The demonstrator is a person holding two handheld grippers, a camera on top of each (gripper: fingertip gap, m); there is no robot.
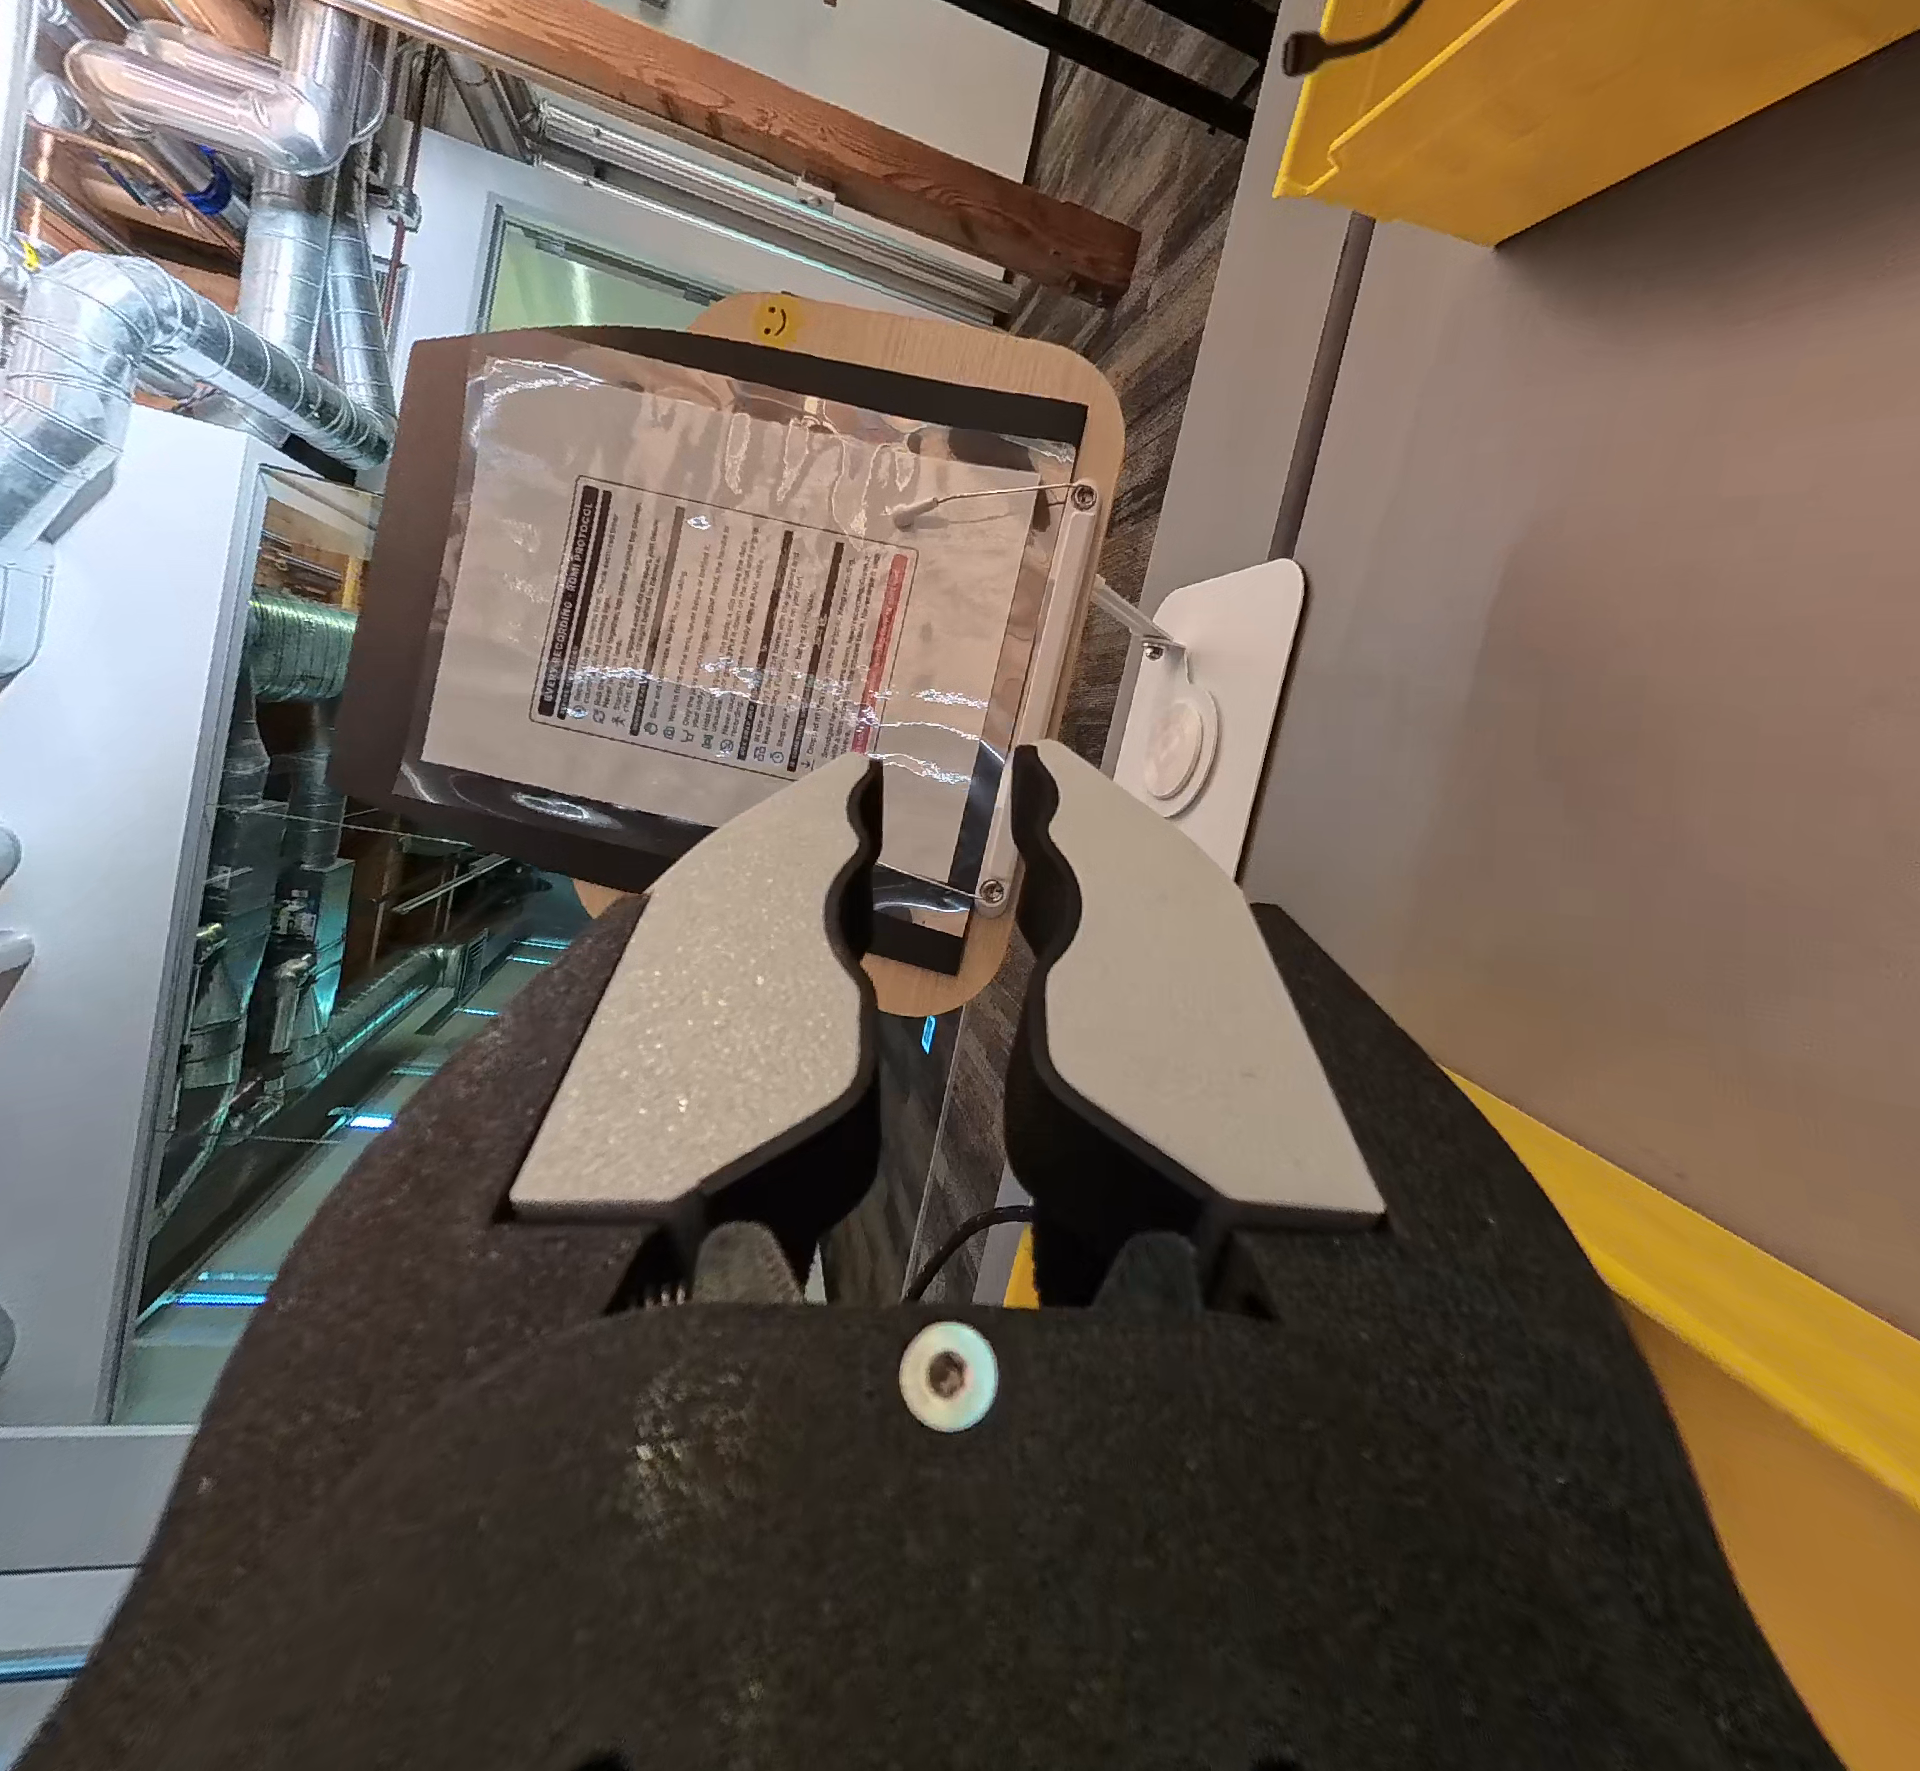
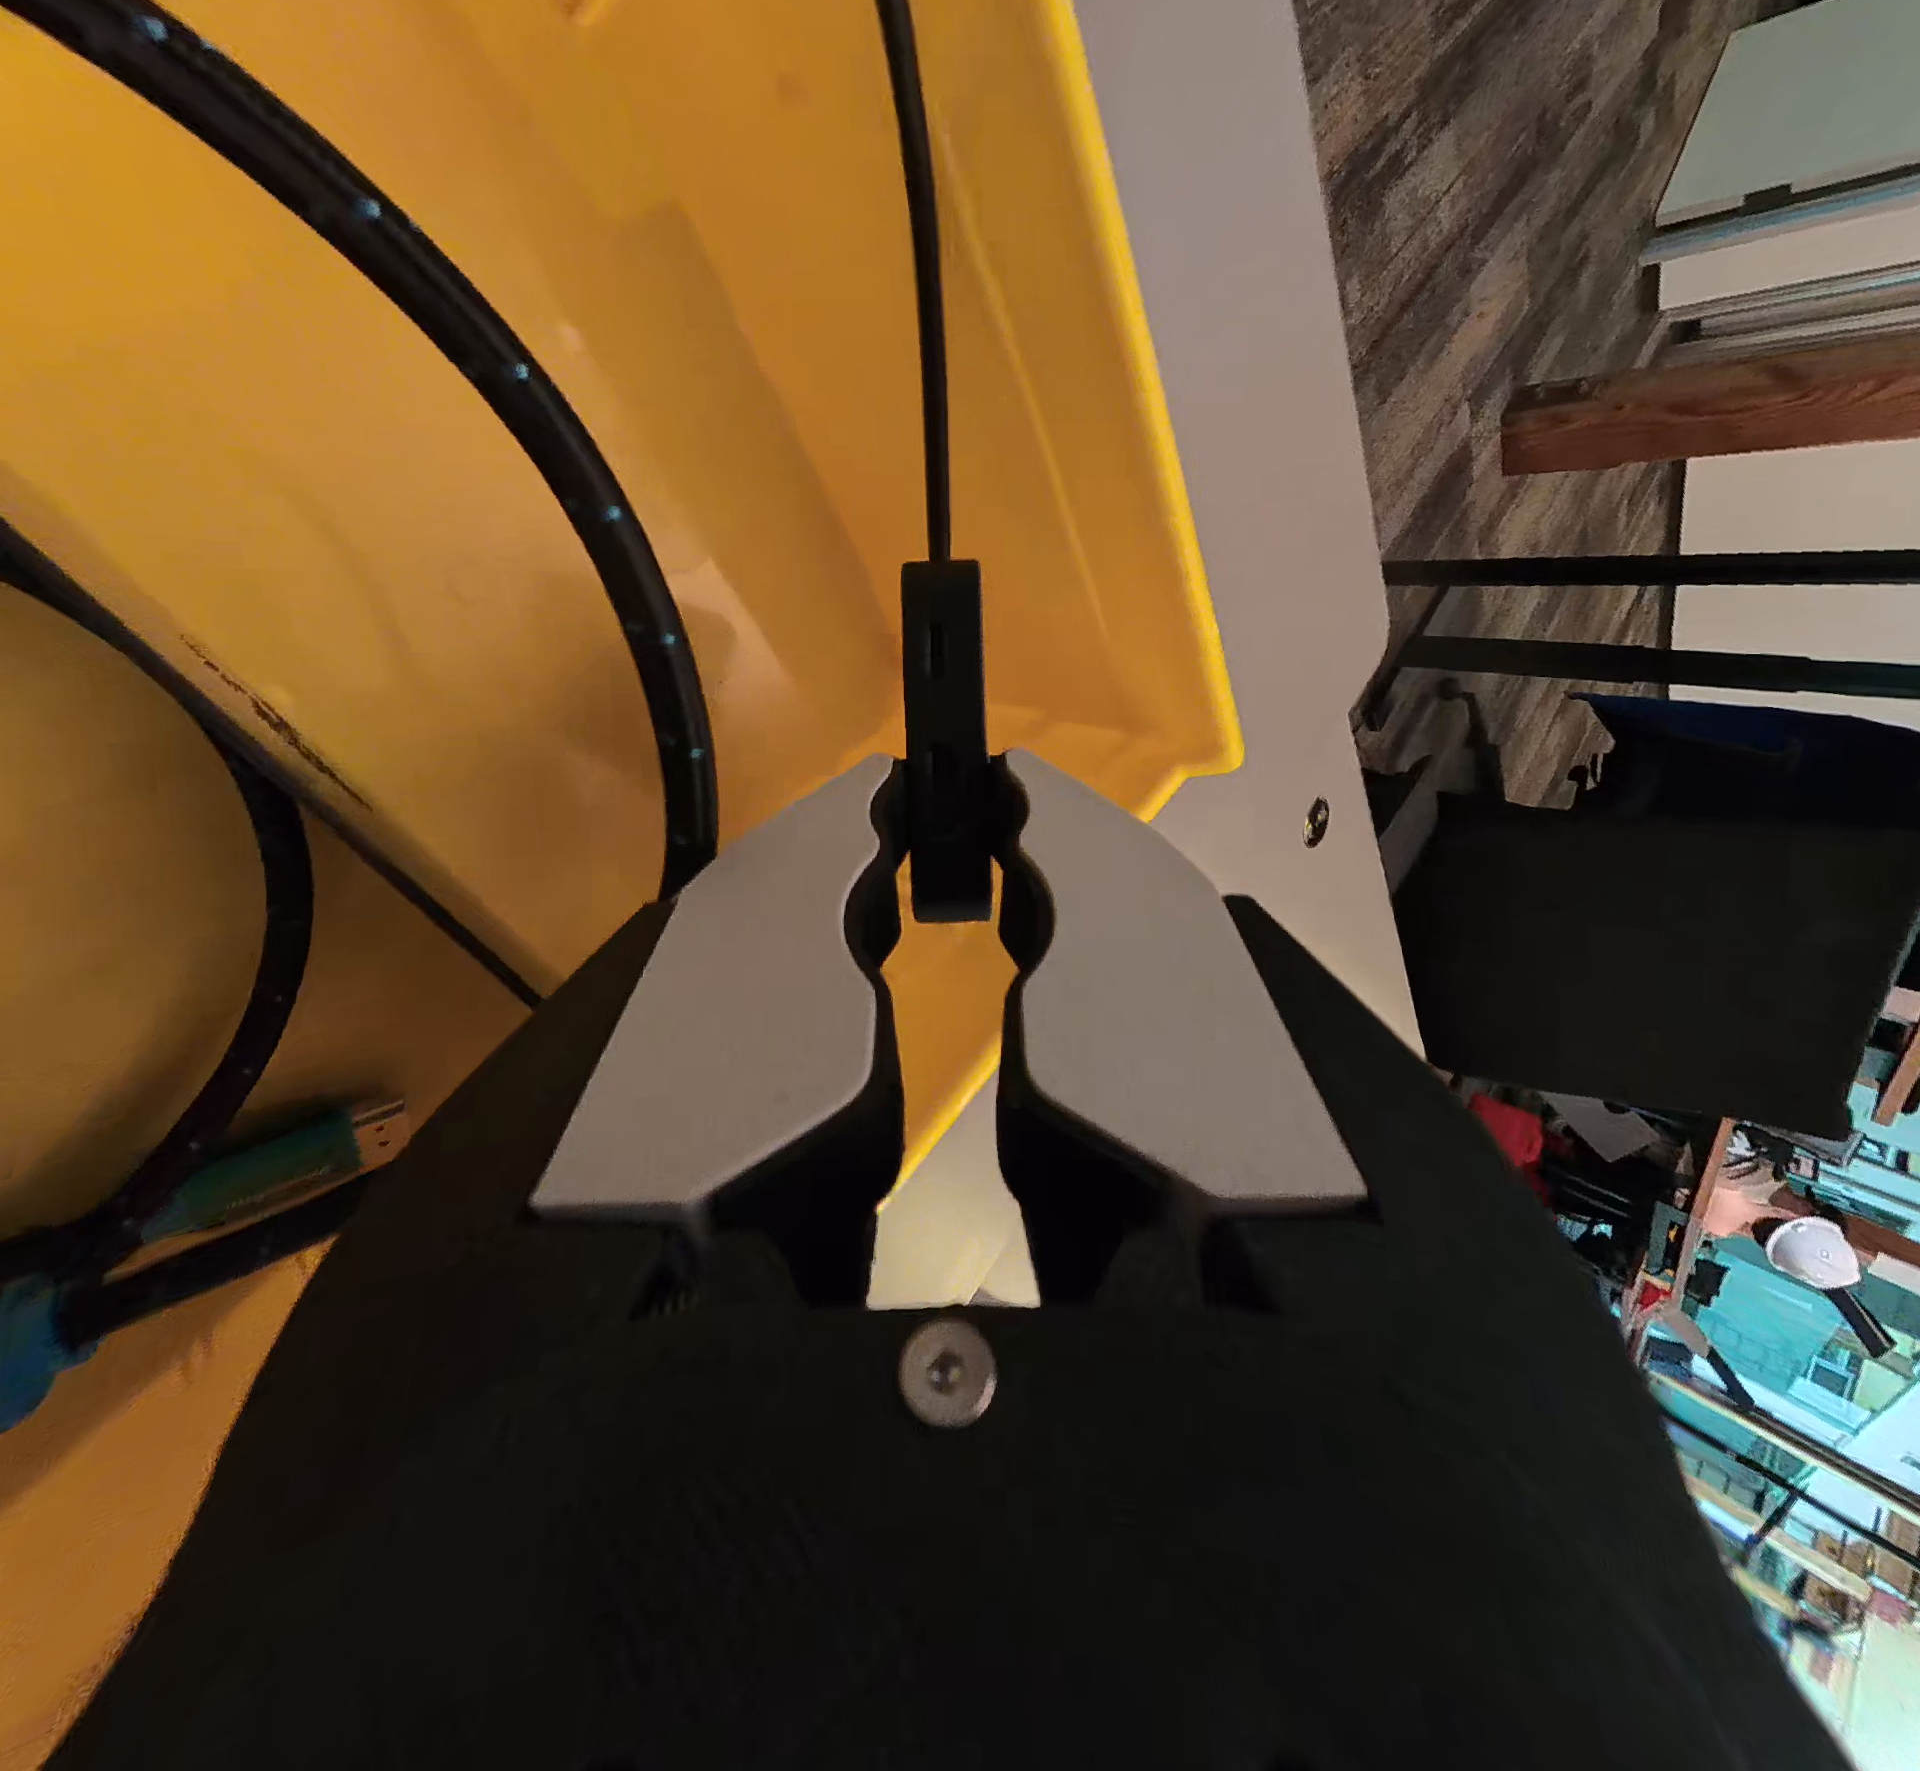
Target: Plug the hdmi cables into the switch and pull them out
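Note:
In the right wrist view my right gripper [image 2: 948, 771] is shut on a small flat black switch [image 2: 940, 661] with slots along its edge. A thin black lead [image 2: 925, 215] runs up from the switch. The switch hangs over a yellow bin [image 2: 1132, 474]. A thick braided black HDMI cable [image 2: 613, 516] curves through the bin, and a plug wrapped in green tape [image 2: 281, 1176] lies at the lower left. In the left wrist view my left gripper [image 1: 945, 776] is open and empty, away from the cables, facing a wooden sign board [image 1: 727, 620].
The left wrist view shows a grey table [image 1: 1610, 682] between two yellow bins [image 1: 1558, 90], one with a thin black cable end [image 1: 1299, 54] over its rim. The board's white stand base [image 1: 1226, 682] rests on the table. Carpet floor and shelving lie beyond the table edge [image 2: 1340, 474]. My right fingertips sit around 45 cm from my left ones.

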